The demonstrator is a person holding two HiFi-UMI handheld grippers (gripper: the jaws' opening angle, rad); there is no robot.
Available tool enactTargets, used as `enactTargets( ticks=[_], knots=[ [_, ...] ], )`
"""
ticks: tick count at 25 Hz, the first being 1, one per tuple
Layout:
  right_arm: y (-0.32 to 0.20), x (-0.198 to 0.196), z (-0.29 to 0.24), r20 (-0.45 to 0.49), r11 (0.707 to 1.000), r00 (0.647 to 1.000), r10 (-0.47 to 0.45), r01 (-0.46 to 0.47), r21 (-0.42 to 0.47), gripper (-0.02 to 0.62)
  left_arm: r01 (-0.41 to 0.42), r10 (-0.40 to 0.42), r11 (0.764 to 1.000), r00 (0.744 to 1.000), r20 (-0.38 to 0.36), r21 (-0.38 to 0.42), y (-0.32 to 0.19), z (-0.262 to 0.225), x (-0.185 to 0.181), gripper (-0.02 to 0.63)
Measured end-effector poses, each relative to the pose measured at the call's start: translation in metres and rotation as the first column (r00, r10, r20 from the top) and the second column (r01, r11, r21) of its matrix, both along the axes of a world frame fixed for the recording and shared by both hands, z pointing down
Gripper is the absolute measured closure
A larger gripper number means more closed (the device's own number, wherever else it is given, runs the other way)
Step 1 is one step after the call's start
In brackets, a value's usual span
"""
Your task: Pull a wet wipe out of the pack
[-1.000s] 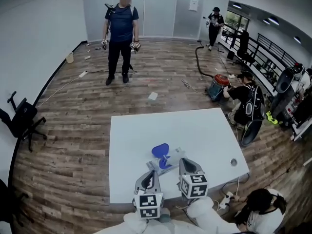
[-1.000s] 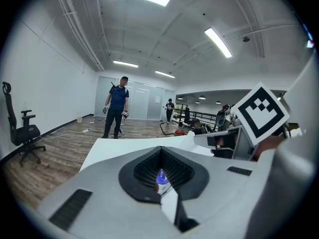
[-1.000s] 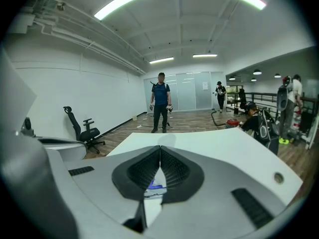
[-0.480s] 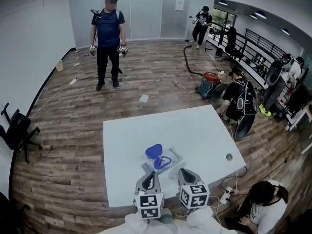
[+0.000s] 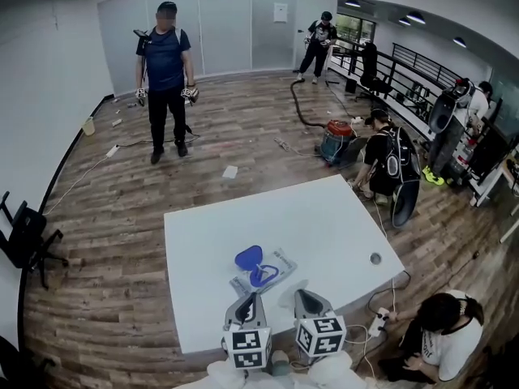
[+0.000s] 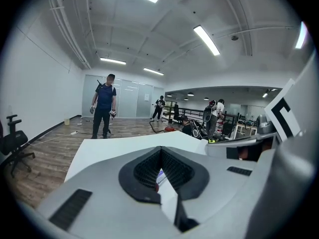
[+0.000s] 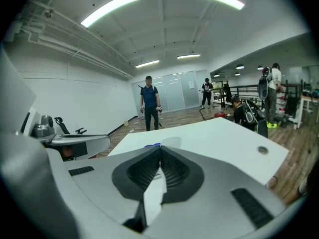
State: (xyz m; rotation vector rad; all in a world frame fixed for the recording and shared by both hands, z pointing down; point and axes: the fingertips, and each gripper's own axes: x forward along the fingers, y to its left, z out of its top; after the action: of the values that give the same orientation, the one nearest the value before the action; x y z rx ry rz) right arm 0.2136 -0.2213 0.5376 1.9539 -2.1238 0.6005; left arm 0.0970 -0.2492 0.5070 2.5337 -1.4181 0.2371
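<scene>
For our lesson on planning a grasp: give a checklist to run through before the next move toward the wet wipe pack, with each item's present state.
1. The flat pale wet wipe pack lies on the white table: ok.
2. Its blue flip lid is open: ok.
3. A wipe shows at the opening: cannot tell.
4. Nothing is held by the left gripper or the right gripper: ok.
5. Fingers apart, ready to grasp: not ok, both shut.

Nothing legible anywhere. The wipe pack (image 5: 261, 271), just ahead of both pairs of jaws, carries print too small to read. The paper sheet (image 5: 280, 12) far beyond them shows no readable writing either.
</scene>
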Motion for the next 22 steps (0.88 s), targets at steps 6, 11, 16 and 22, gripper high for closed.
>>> enactTargets(
  ticks=[6, 11, 16, 22],
  knots=[
    [0.0029, -0.0016, 0.0007, -0.006, 1.000, 1.000, -0.011, 0.011, 0.015, 0.583, 0.002, -0.002, 1.000, 1.000, 0.005, 0.004, 0.0041, 0.0020, 0.0014, 0.609],
    [-0.0008, -0.0025, -0.0004, -0.003, 0.999, 1.000, -0.027, 0.027, 0.020, 0.584, 0.016, -0.016, 1.000, 1.000, 0.009, 0.009, 0.0024, 0.0001, 0.0003, 0.609],
    [-0.0037, -0.0015, -0.0006, 0.003, 0.999, 0.999, -0.044, 0.044, 0.023, 0.583, 0.026, -0.026, 1.000, 1.000, 0.006, 0.005, 0.0016, -0.0024, 0.0021, 0.608],
    [-0.0037, 0.0008, -0.0006, 0.006, 0.999, 0.999, -0.051, 0.050, 0.017, 0.584, 0.030, -0.030, 1.000, 1.000, -0.006, -0.008, 0.0008, -0.0042, 0.0053, 0.607]
  ],
)
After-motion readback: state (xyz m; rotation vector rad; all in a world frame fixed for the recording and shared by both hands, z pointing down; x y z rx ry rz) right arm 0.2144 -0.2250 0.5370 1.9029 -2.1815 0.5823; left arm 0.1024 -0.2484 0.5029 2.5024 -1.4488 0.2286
